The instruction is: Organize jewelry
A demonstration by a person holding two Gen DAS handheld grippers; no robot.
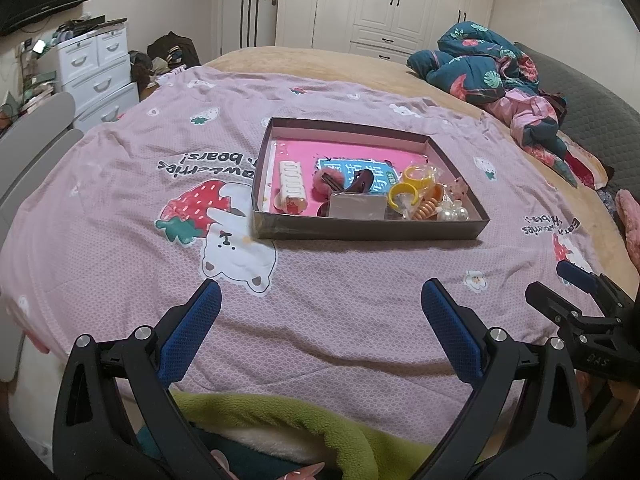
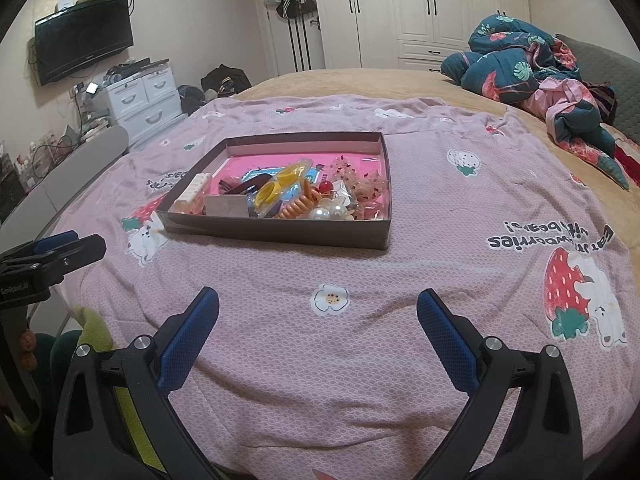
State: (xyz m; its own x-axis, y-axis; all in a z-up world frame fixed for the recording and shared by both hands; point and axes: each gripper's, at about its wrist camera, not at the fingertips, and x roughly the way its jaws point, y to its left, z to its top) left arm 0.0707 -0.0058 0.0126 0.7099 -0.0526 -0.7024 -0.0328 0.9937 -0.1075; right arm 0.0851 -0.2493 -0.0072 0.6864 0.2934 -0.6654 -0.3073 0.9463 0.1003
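A shallow dark box (image 1: 360, 230) (image 2: 276, 236) with a pink bottom lies on the pink strawberry bedspread. It holds hair and jewelry pieces: a white claw clip (image 1: 292, 184), a dark clip (image 1: 362, 180), yellow bangles (image 1: 416, 184) (image 2: 280, 186), an orange spiral tie (image 1: 428, 210) (image 2: 298, 208), pearls (image 1: 454, 214) (image 2: 328, 212) and a grey card (image 1: 358, 206). My left gripper (image 1: 320, 304) is open and empty above the spread, in front of the box. My right gripper (image 2: 318, 304) is open and empty, in front of the box's right end.
A crumpled teal floral quilt (image 1: 492, 68) (image 2: 528, 64) lies at the bed's far right. White drawers (image 1: 96, 68) and a wall TV (image 2: 84, 40) stand to the left. A green fleece (image 1: 280, 416) is near me at the bed's edge.
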